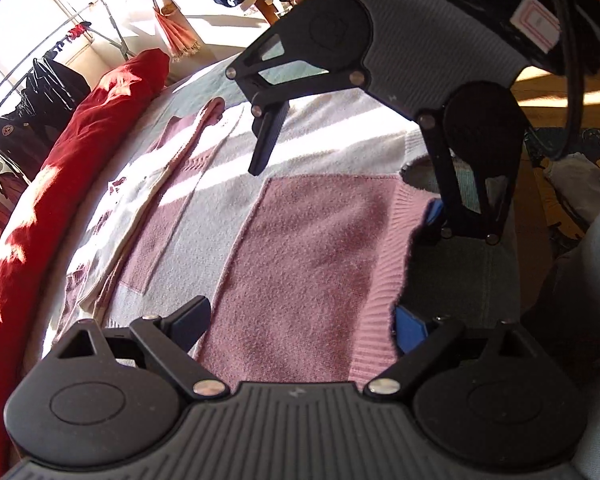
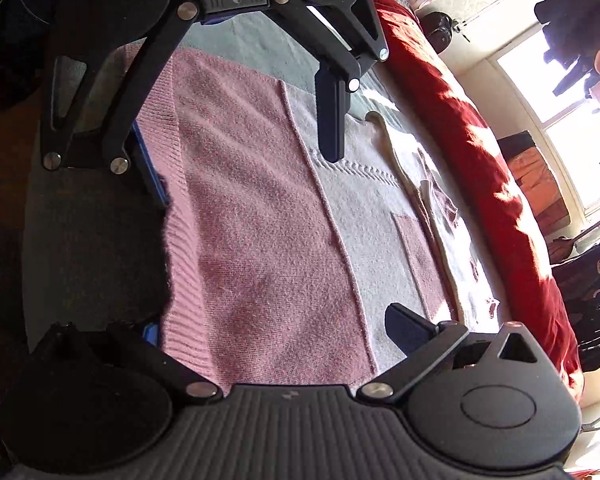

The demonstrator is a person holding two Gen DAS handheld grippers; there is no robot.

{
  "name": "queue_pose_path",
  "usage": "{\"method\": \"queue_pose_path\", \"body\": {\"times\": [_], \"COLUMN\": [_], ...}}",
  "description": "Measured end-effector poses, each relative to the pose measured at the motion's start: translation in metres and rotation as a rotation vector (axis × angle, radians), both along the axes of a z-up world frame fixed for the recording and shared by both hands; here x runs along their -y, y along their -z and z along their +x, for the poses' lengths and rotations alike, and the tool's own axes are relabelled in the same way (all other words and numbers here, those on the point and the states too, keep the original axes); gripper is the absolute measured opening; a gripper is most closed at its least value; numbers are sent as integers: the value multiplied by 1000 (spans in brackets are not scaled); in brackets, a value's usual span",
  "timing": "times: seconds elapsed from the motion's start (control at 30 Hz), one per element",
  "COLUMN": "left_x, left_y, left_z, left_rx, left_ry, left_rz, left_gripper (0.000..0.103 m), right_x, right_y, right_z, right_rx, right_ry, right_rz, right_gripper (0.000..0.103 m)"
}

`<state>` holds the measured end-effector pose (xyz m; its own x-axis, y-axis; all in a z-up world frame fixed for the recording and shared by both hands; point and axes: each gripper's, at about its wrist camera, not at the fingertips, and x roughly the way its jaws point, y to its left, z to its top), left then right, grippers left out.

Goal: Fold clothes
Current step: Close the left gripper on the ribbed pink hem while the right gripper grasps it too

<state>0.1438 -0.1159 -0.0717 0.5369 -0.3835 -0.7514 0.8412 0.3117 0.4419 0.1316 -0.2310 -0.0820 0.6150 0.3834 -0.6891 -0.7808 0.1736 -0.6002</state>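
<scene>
A knit sweater (image 1: 300, 248) (image 2: 260, 220) in pink and white blocks lies flat on a grey-green bed cover (image 1: 460, 272) (image 2: 92, 248). Its ribbed pink hem runs along the near side. My left gripper (image 1: 304, 324) (image 2: 242, 148) is open wide across that hem, its blue-padded finger (image 1: 410, 330) at the hem's edge and partly hidden by it. My right gripper (image 1: 350, 180) (image 2: 280, 332) faces it a little further along the hem, also open. Its blue pad (image 2: 150, 332) sits at the hem's edge and its other finger (image 2: 408, 332) is over the white block. Neither holds cloth.
A red blanket (image 1: 80, 152) (image 2: 480, 140) lies bunched along the far side of the bed. Beyond it a rack of dark clothes (image 1: 40, 92) stands by a bright window (image 2: 560, 92). A black cable (image 1: 572, 60) hangs at the right, above a patterned floor mat (image 1: 568, 184).
</scene>
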Motion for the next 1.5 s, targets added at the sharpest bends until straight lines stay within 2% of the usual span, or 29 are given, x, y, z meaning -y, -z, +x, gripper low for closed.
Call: {"method": "queue_pose_path", "body": {"times": [0.1, 0.27, 0.33, 0.47, 0.77, 1.07, 1.27, 1.4, 1.5], "left_x": [5, 5, 1, -3, -6, -25, -29, -31, -34], "left_y": [9, 14, 12, 8, 10, 16, 16, 17, 13], "left_z": [-2, 10, 15, 15, 13, 8, 3, -5, -8], "left_rx": [5, 42, 35, 36, 16, 4, 49, 59, 60], "left_ry": [-5, -89, -119, -117, -132, -167, -178, -175, -169], "left_rz": [18, 31, 22, 26, 36, 98, 132, 170, 184], "left_gripper": [94, 94, 94, 94, 94, 94, 94, 93, 85], "right_x": [2, 1, 1, 9, 37, 61, 68, 71, 72], "right_y": [-8, -11, -5, 13, 20, 28, 31, 22, 14], "right_z": [3, 5, 4, 2, 5, 3, 11, 16, 19], "right_rx": [35, 46, 31, 21, 32, 79, 112, 42, -12], "right_ry": [23, 60, 76, 133, 353, 481, 427, 374, 333], "right_rz": [27, 44, 25, -40, -134, -243, -249, -238, -230], "right_gripper": [103, 103, 103, 103, 103, 103, 103, 103, 100]}}
